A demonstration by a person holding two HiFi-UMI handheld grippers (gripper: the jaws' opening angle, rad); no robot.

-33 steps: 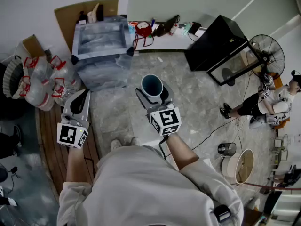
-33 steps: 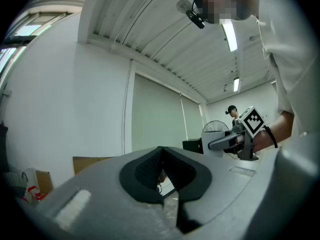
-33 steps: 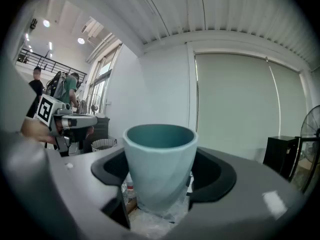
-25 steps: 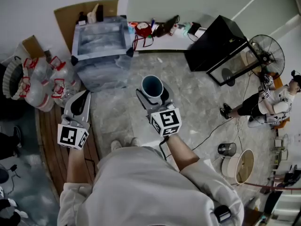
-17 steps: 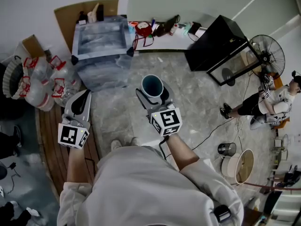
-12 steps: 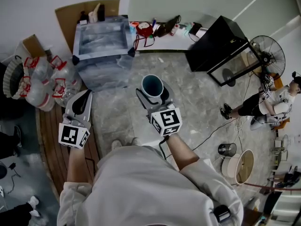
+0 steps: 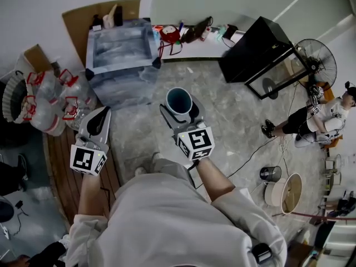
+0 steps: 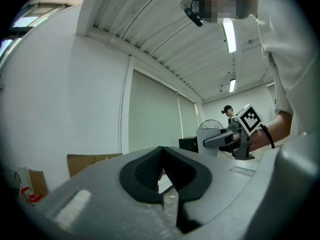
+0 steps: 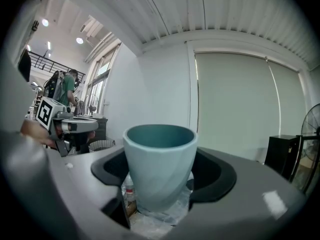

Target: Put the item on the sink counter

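Right gripper view, right tool (image 9: 163, 176) clamped on teal cup (image 9: 159, 151), left gripper view alone shows left tool (image 8: 161, 160) jaws together

- The cup (image 7: 179, 100) stood upright between the jaws of the right tool (image 7: 180, 110), held above the floor (image 7: 222, 121) in front of the person's chest.
- The left tool (image 7: 98, 118) hung to its left, well apart, with its jaws together on nothing.
- Beyond both tools a storage bin (image 7: 119, 43) sat on the floor, with bottle packs (image 7: 50, 96) to its left.
- A cabinet (image 7: 258, 54) stood far right, with a fan (image 7: 317, 64) just beside it.
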